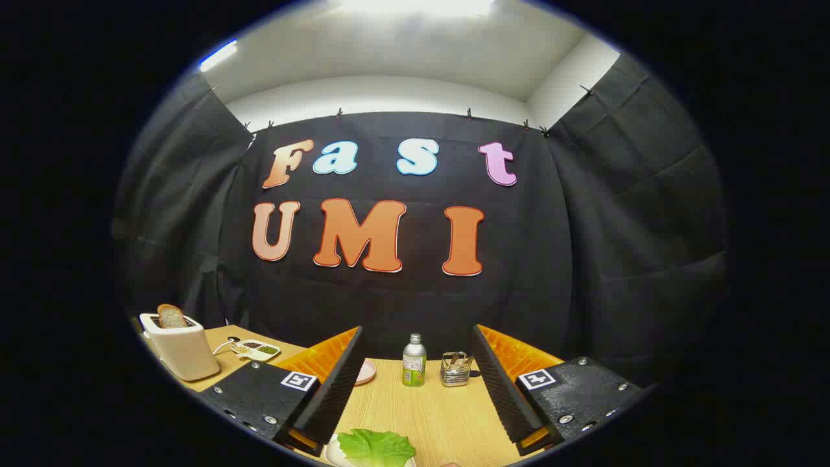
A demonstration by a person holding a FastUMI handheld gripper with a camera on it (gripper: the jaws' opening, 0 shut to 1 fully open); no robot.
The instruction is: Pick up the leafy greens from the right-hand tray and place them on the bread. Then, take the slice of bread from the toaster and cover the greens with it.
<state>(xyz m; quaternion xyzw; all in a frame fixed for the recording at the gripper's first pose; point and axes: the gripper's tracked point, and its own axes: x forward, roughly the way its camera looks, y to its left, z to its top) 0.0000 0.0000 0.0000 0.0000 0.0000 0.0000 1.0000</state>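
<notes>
**Wide jaws above the greens: a thin leaf and a close tray rim**

The gripper is wide open and holds nothing. The greens lie on a white tray at 6 o'clock, low between the fingers. The toaster, bread standing in its slot, sits at 10 o'clock near the table's left edge.

Likely risks: the leaf is thin and limp, so the fingers may close on the tray rim or tear it. Straight ahead, a bottle and a small holder narrow the way; the table between is bare.
</notes>
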